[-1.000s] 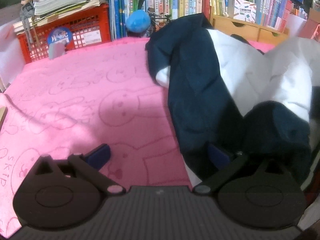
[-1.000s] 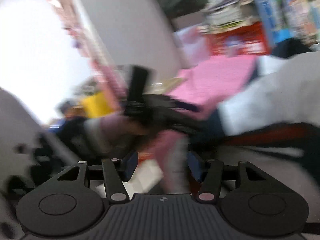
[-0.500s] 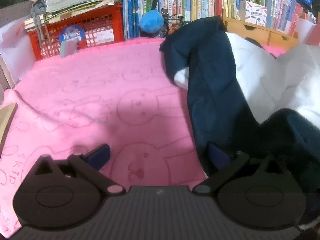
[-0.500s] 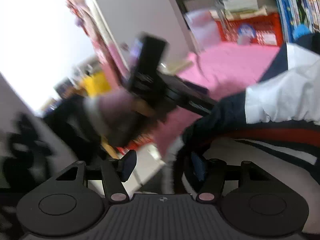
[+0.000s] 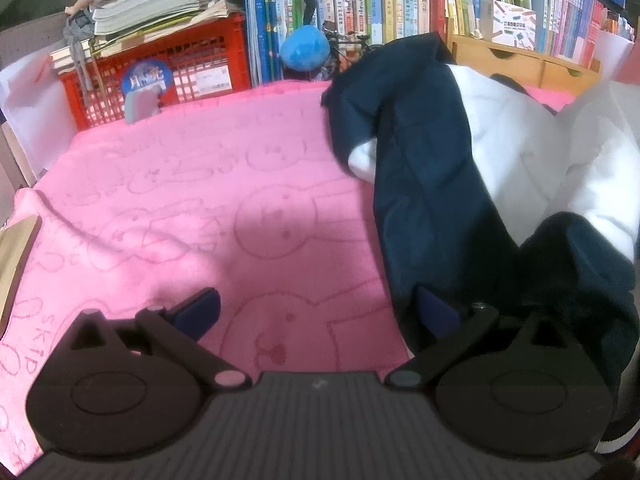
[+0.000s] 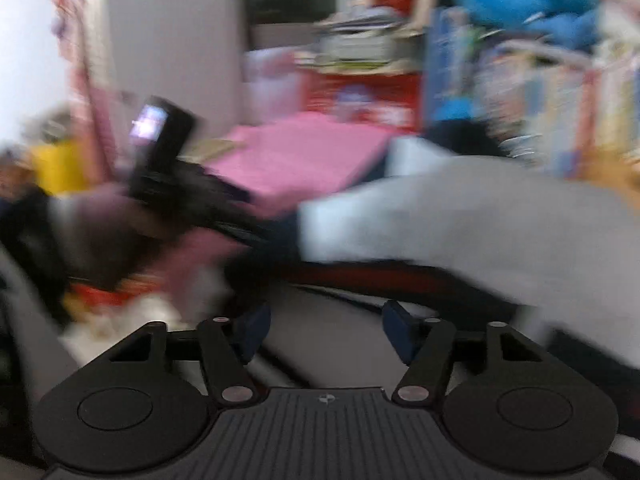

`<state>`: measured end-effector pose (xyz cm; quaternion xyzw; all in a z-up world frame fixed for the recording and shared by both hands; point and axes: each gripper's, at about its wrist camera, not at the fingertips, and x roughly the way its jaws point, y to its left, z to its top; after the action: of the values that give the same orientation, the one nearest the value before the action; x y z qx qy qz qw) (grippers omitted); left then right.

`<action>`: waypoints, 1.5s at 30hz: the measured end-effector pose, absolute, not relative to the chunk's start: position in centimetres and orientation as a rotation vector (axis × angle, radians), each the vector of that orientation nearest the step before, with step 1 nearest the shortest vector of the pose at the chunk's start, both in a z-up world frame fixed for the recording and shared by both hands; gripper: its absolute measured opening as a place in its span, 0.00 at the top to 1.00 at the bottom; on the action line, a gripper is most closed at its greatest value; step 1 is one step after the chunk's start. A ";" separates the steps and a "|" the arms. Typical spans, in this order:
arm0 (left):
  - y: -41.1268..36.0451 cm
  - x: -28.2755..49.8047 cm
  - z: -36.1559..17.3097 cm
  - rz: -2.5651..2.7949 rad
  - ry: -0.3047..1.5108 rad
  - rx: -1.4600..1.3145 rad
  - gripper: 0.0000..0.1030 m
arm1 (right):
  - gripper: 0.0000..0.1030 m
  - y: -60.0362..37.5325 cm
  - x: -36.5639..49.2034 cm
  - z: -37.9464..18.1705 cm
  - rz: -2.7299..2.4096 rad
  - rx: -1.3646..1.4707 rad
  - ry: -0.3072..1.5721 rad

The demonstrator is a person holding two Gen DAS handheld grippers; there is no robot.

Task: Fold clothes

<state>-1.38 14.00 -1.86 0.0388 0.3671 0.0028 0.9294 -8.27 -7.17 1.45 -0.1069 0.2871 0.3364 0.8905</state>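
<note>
A navy and white jacket (image 5: 432,168) lies crumpled on the right half of a pink towel (image 5: 180,200). My left gripper (image 5: 316,312) is open low over the towel, and its right finger (image 5: 434,312) touches the jacket's navy edge. My right gripper (image 6: 320,332) is open and empty over the jacket (image 6: 460,220), which shows white, navy and a red stripe. The right wrist view is blurred by motion. The left gripper and the hand holding it (image 6: 160,176) show at the left of that view.
A red crate (image 5: 160,76) with stacked books on it stands at the back left. A row of books (image 5: 400,4) and a wooden drawer unit (image 5: 520,64) line the back. A blue plush ball (image 5: 304,50) sits at the towel's far edge.
The left gripper has drifted left, so the jacket sits further right in its view. The right gripper has opened wider and swung over the jacket; its view is now blurred.
</note>
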 end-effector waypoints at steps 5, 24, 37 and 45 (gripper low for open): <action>14.2 -1.3 -1.8 -0.003 0.757 0.077 0.00 | 0.39 -8.1 -12.1 0.9 0.377 -0.575 0.351; 9.7 -6.0 7.1 -0.227 0.433 0.175 0.00 | 0.65 -9.5 -9.9 1.2 0.094 -0.629 0.221; -2.6 -4.5 3.1 -0.400 0.351 0.544 0.00 | 0.80 -14.1 -11.1 9.2 0.201 -0.229 0.161; 4.5 -2.3 8.0 -0.081 0.251 0.379 0.00 | 0.80 -13.9 -10.8 4.1 0.093 -0.325 0.332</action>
<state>-2.33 4.48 7.96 0.1880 0.1243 -0.0400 0.9734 -10.81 -13.89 4.12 -0.1610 0.1646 0.0461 0.9720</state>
